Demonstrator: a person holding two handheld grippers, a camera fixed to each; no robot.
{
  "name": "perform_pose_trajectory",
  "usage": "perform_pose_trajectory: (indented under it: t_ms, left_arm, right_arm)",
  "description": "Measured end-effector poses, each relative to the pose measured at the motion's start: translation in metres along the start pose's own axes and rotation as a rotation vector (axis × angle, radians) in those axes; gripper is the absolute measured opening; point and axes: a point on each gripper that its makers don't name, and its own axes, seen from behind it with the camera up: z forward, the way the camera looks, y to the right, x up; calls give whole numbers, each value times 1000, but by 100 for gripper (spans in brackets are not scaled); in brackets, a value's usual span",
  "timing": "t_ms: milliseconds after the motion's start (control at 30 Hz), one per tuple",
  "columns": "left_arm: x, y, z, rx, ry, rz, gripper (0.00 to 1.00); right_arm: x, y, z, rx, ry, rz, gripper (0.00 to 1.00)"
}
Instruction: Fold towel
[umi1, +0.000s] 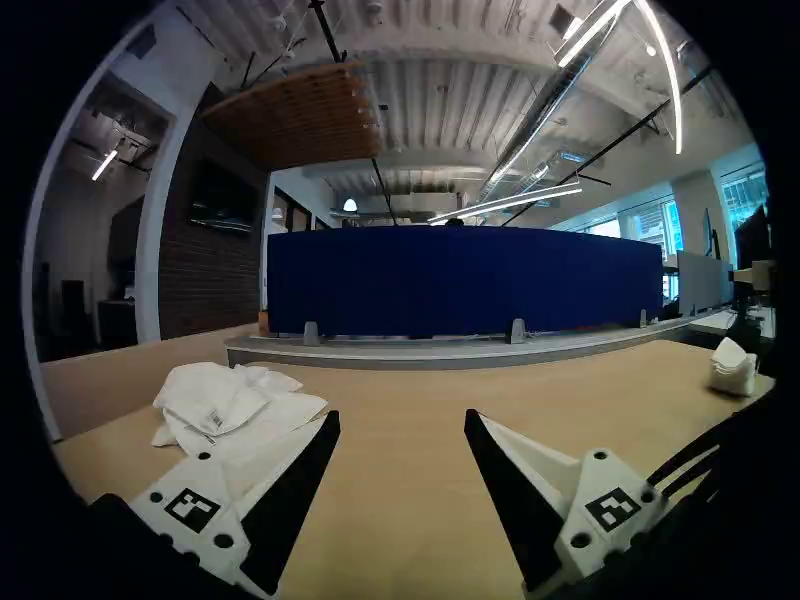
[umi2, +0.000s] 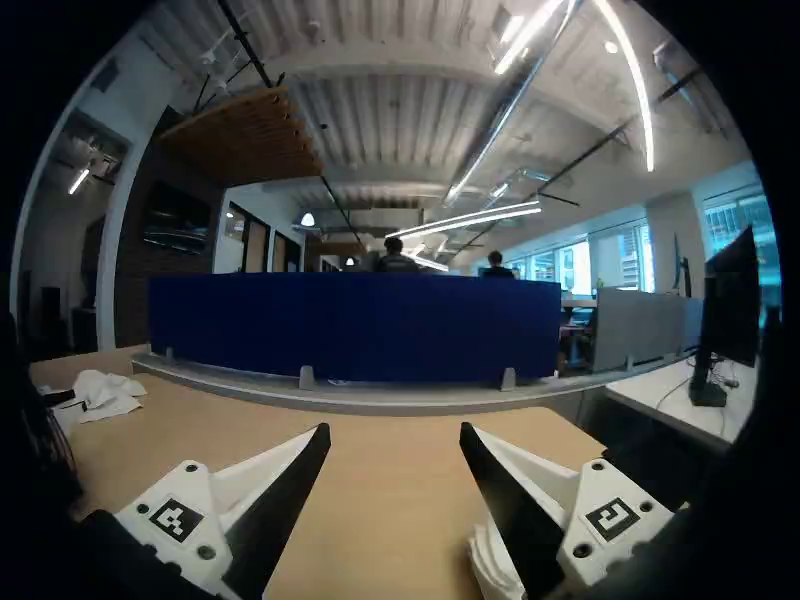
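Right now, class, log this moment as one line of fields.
fold: not begun | towel: crumpled on table, not gripped | left hand-held gripper: open, empty | right hand-held gripper: open, empty

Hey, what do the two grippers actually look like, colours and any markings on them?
Both look alike. The left gripper and right gripper each have two white plastic fingers tapering to points, with black pads along the inner faces. Each finger carries a square black-and-white marker and small dark screw holes.
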Motion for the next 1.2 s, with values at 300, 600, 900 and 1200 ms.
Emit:
perform_pose_trajectory:
  t_ms: [300,600,900,1200]
  left_arm:
    - [1,0,0,0,0,0,92]
    - [0,0,0,0,0,0,93]
    - [1,0,0,0,0,0,92]
    - [1,0,-1,0,0,0,93]
  right_arm:
    - [-36,1,1,4,4,23,100]
    - [-65,-2,-1,13,-4,58,100]
    - [-80,3,4,-6,-24,103,100]
    - [-82,-8,5,7,-14,100,100]
